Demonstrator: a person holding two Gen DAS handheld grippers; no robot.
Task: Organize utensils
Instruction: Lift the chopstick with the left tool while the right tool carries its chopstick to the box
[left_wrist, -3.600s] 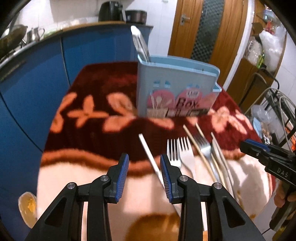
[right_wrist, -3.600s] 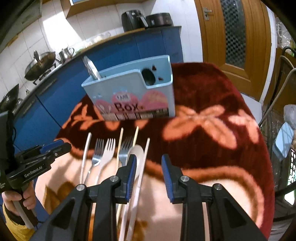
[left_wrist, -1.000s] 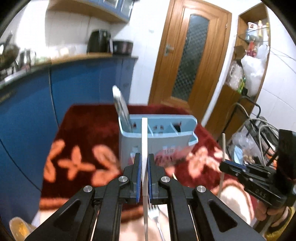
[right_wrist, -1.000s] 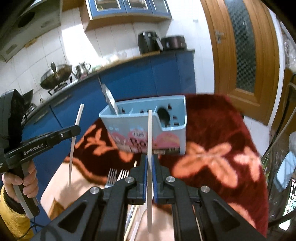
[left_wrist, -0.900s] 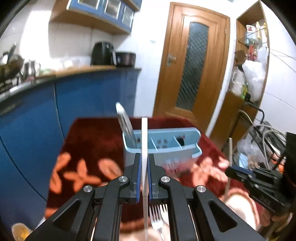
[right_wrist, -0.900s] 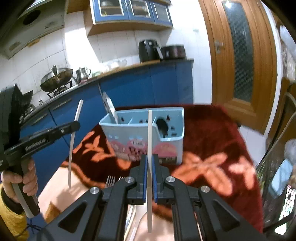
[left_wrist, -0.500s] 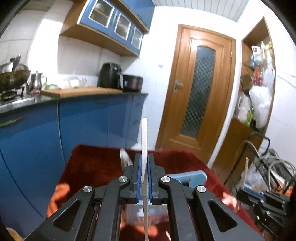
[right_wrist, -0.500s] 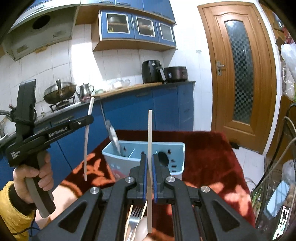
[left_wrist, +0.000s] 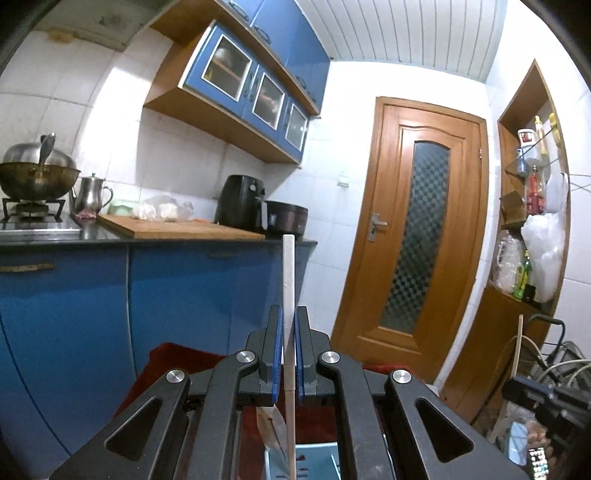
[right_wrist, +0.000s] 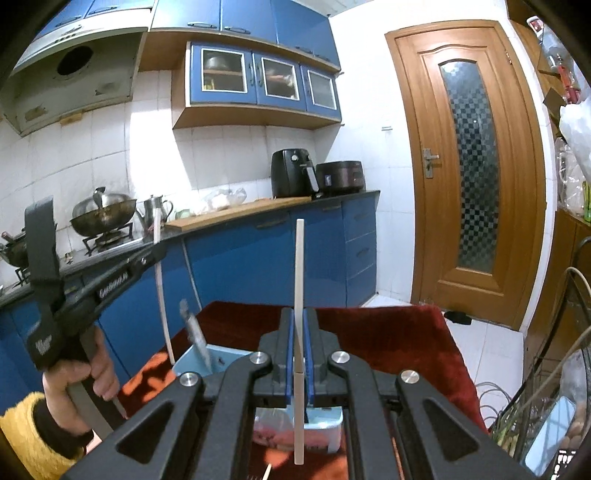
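Observation:
My left gripper (left_wrist: 289, 347) is shut on a white chopstick (left_wrist: 288, 280) held upright, its lower end above the light blue utensil box (left_wrist: 317, 458) seen between the fingers. A metal utensil (left_wrist: 271, 428) stands in that box. My right gripper (right_wrist: 299, 354) is shut on another white chopstick (right_wrist: 298, 266), also upright, over the utensil box (right_wrist: 218, 360). In the right wrist view the left gripper (right_wrist: 147, 258) shows at the left, its chopstick (right_wrist: 162, 306) hanging down toward the box's left end, near the standing metal utensil (right_wrist: 195, 336).
The box stands on a dark red flowered cloth (right_wrist: 406, 332). Blue kitchen cabinets (right_wrist: 258, 258) with a counter run behind. A wooden door (right_wrist: 469, 158) is at the right. A wire rack (right_wrist: 554, 369) with clutter stands at the far right. The right gripper (left_wrist: 546, 398) shows at the left wrist view's lower right.
Both grippers took a chopstick off the cloth, shut on it and lifted it. In the last second both rose and tilted up, so the box sank low in view.

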